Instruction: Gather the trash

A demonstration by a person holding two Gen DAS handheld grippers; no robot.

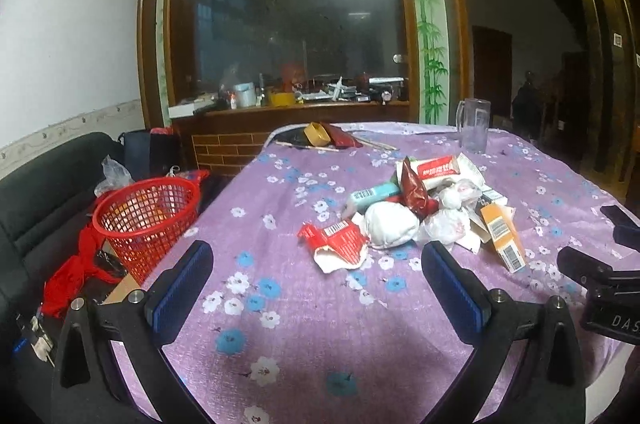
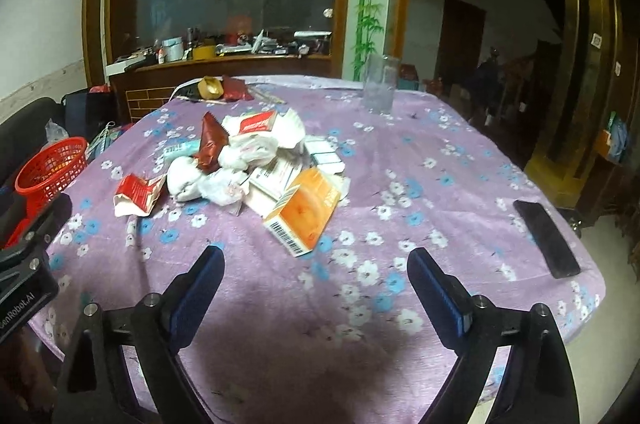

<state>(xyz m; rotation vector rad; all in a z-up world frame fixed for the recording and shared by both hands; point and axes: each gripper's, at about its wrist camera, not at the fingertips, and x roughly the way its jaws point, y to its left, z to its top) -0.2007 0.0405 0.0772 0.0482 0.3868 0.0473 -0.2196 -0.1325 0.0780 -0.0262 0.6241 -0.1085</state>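
A pile of trash (image 1: 416,207) lies in the middle of the purple flowered tablecloth (image 1: 280,324): a torn red wrapper (image 1: 336,240), crumpled white tissues (image 1: 390,224), a dark red foil pouch (image 1: 414,189) and an orange carton (image 1: 502,236). The pile also shows in the right wrist view (image 2: 248,163), with the orange carton (image 2: 306,214) nearest. A red mesh basket (image 1: 146,216) stands off the table's left edge; it also shows in the right wrist view (image 2: 52,169). My left gripper (image 1: 316,260) is open and empty, just short of the red wrapper. My right gripper (image 2: 316,264) is open and empty, just short of the carton.
A clear glass mug (image 1: 474,125) stands at the table's far side. A black phone (image 2: 546,238) lies near the right edge. A tape roll (image 1: 316,134), a red packet and chopsticks lie at the far edge. A black sofa (image 1: 36,199) is on the left.
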